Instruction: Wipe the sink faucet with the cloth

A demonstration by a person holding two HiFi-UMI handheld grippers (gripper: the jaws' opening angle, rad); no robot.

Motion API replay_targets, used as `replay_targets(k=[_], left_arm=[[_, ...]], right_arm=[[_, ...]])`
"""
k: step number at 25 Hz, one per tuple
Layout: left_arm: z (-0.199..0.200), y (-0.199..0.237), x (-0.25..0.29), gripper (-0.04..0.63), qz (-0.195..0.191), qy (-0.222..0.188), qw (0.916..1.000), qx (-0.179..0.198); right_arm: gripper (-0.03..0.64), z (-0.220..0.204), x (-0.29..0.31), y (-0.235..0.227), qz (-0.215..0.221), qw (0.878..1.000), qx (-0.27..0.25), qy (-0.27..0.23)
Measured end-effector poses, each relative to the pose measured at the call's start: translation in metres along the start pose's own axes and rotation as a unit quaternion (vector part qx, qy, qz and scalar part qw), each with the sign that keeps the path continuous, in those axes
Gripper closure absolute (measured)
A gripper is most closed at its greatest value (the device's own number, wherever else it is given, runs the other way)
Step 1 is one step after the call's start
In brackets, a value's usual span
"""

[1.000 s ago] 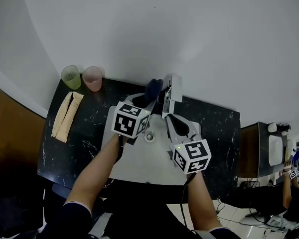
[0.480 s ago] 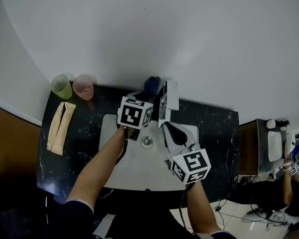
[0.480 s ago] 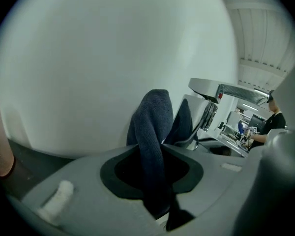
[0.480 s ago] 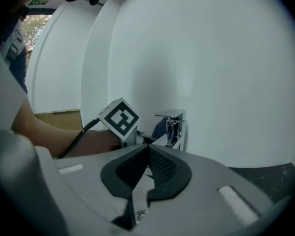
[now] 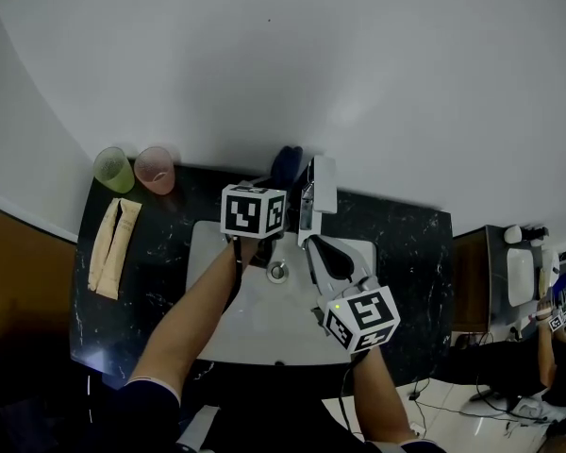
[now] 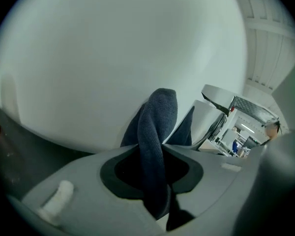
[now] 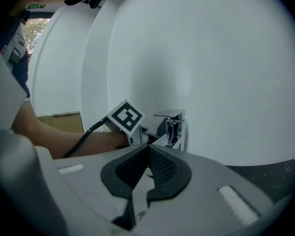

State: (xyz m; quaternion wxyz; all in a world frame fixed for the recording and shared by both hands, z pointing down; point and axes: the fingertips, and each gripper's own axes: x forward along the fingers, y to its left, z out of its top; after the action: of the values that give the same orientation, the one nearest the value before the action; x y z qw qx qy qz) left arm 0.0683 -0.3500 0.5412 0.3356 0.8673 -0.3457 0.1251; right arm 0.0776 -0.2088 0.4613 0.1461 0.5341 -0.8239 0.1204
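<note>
The chrome faucet (image 5: pixel 317 192) stands at the back of the white sink (image 5: pixel 208 243), and shows too in the right gripper view (image 7: pixel 173 127) and at the right of the left gripper view (image 6: pixel 221 117). A dark blue cloth (image 6: pixel 157 156) hangs pinched between the jaws of my left gripper (image 6: pixel 160 154); its bunched end (image 5: pixel 286 166) sits just left of the faucet. My left gripper (image 5: pixel 275 179) is beside the faucet's left side. My right gripper (image 5: pixel 323 251) hovers over the basin in front of the faucet, shut and empty (image 7: pixel 148 154).
A green cup (image 5: pixel 113 170) and a pink cup (image 5: pixel 155 169) stand at the back left of the dark marble counter (image 5: pixel 410 253). A folded beige towel (image 5: pixel 112 245) lies below them. The drain (image 5: pixel 277 272) is mid-basin. A white wall is behind.
My left gripper, with the cloth in it, has moved up the picture toward the faucet and rolled a little. The right gripper has stayed where it was.
</note>
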Motion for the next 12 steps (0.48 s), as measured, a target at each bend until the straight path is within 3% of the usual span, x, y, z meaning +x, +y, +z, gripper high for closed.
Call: replay_targets(k=[5,12], left_arm=[[0.005,-0.004,-0.002,0.505,-0.023,-0.014,0.9991,-0.032],[0.021,-0.013,-0.014,0.505,-0.031,-0.038,0.9984,-0.029]], right_arm=[[0.611,0.0,0.0,-0.001,0.003,1.0,0.004,-0.003],[0.611,0.0,0.001,-0.001,0.001,1.0,0.005,-0.003]])
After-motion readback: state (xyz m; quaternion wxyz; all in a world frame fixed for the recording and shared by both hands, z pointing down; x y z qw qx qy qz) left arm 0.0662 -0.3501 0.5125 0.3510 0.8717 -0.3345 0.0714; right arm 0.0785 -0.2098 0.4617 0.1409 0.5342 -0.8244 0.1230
